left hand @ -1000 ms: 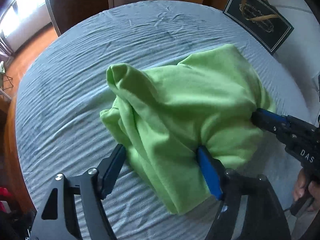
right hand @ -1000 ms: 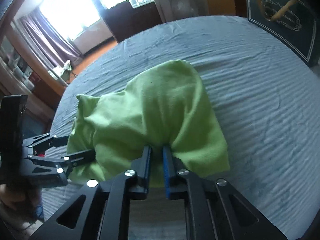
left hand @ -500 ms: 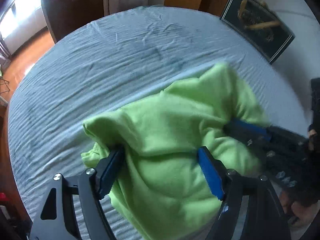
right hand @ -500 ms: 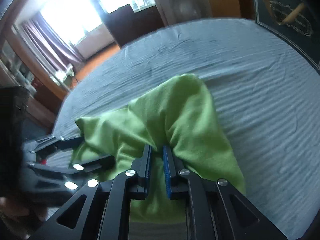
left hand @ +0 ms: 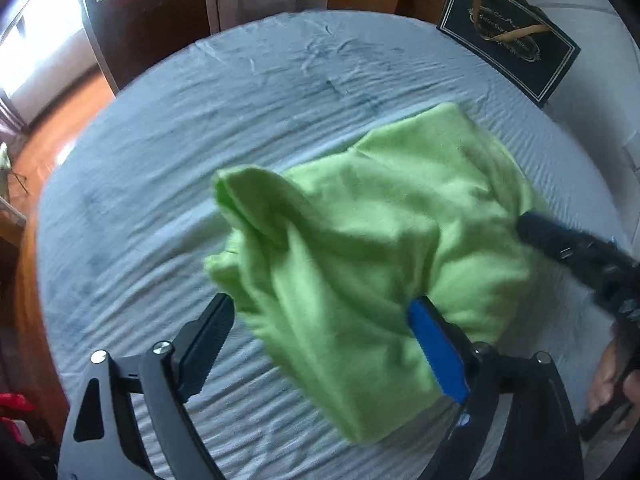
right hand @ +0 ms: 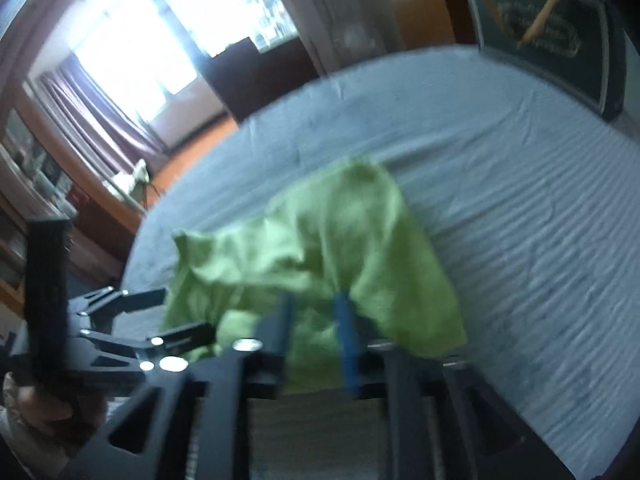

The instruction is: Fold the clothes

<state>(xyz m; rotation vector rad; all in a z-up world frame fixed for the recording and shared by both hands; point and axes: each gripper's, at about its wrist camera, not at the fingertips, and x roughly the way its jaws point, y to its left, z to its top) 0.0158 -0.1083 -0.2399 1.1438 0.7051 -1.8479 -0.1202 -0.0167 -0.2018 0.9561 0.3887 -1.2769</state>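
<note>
A lime-green garment (left hand: 360, 240) lies bunched on the grey bed sheet (left hand: 200, 128). My left gripper (left hand: 320, 312) is open, its jaws wide apart on either side of the garment's near fold. My right gripper (right hand: 316, 312) has its jaws parted a little with green cloth (right hand: 320, 248) between them; the view is blurred. The right gripper also shows in the left wrist view (left hand: 560, 244) at the garment's right edge. The left gripper shows in the right wrist view (right hand: 160, 316) at the garment's left edge.
A dark gift bag with gold handles (left hand: 508, 36) stands at the bed's far right. A wooden floor (left hand: 52, 128) and bright window lie to the left. The sheet (right hand: 540, 240) stretches beyond the garment.
The right gripper's jaws have parted from shut. The garment has dropped back onto the sheet after being lifted. The left gripper stays open around the near fold.
</note>
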